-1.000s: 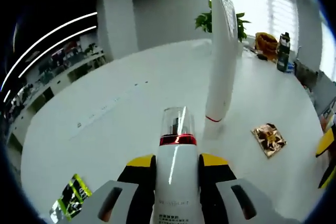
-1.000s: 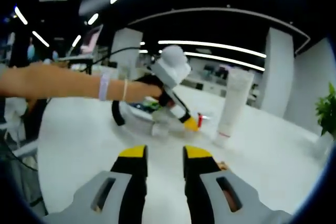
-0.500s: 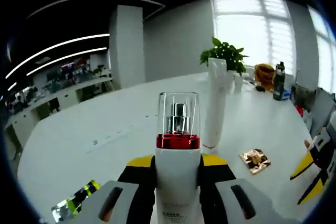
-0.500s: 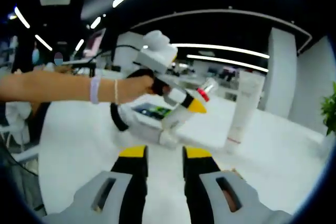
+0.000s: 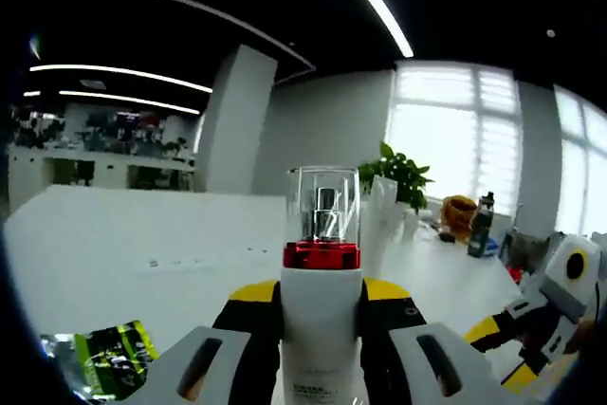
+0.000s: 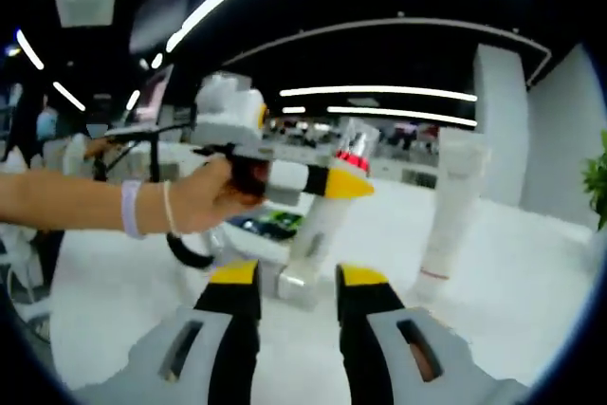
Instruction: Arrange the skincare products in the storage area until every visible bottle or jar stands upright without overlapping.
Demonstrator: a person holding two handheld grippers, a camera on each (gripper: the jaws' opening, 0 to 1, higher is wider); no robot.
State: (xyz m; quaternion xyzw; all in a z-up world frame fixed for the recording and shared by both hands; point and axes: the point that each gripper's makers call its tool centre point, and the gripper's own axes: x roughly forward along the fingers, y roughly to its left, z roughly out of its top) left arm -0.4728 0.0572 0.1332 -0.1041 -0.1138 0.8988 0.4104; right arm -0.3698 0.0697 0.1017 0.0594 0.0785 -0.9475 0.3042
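step: standing bottle up | my left gripper (image 5: 321, 315) clamped on spray bottle (image 5: 321, 329), centre frame, about upright, base near table (image 6: 531, 263) (hard to tell) | my right gripper (image 6: 294, 305) empty, jaws apart | white tube (image 6: 453, 211) upright, right of centre | next: set down clear of tube, release

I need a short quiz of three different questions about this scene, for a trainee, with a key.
1. True or false: the left tongs are shut on the pump bottle.
2. Which stands upright on the table? A) the white tube B) the green packet C) a glass jar
3. Fill in: the band under the bottle's clear cap is ___.

Key: 1 true; 2 A; 3 red. The right tongs hold nothing.
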